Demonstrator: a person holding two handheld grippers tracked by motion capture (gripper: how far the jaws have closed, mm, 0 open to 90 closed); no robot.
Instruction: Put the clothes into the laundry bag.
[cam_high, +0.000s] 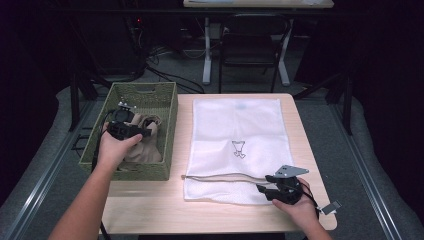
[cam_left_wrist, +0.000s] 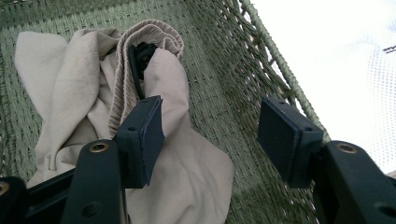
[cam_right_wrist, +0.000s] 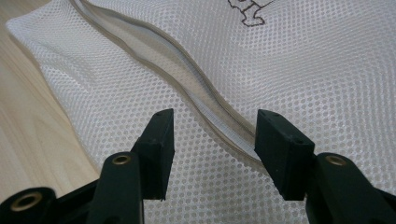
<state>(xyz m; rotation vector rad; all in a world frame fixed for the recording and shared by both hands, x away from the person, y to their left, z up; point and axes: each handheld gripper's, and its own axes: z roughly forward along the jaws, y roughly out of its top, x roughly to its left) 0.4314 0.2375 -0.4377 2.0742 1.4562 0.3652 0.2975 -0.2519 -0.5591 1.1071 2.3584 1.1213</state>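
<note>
A white mesh laundry bag (cam_high: 235, 145) lies flat on the wooden table (cam_high: 150, 205), its grey zipper (cam_high: 220, 176) running along the near end. My right gripper (cam_high: 264, 184) hovers open over the zipper's right end; in the right gripper view the zipper (cam_right_wrist: 205, 102) passes between its jaws above the mesh bag (cam_right_wrist: 303, 60). A crumpled beige garment (cam_high: 142, 145) lies in the green woven basket (cam_high: 167, 125) left of the table. My left gripper (cam_high: 145, 131) is open inside the basket, just above the garment (cam_left_wrist: 187, 186); one pad (cam_left_wrist: 142, 137) is next to a ribbed fold.
The basket wall (cam_left_wrist: 219, 93) rises close beside my left gripper's jaws. Bare table surface (cam_right_wrist: 32, 140) lies along the bag's near edge. A black chair (cam_high: 252, 45) and desk legs stand beyond the table's far edge.
</note>
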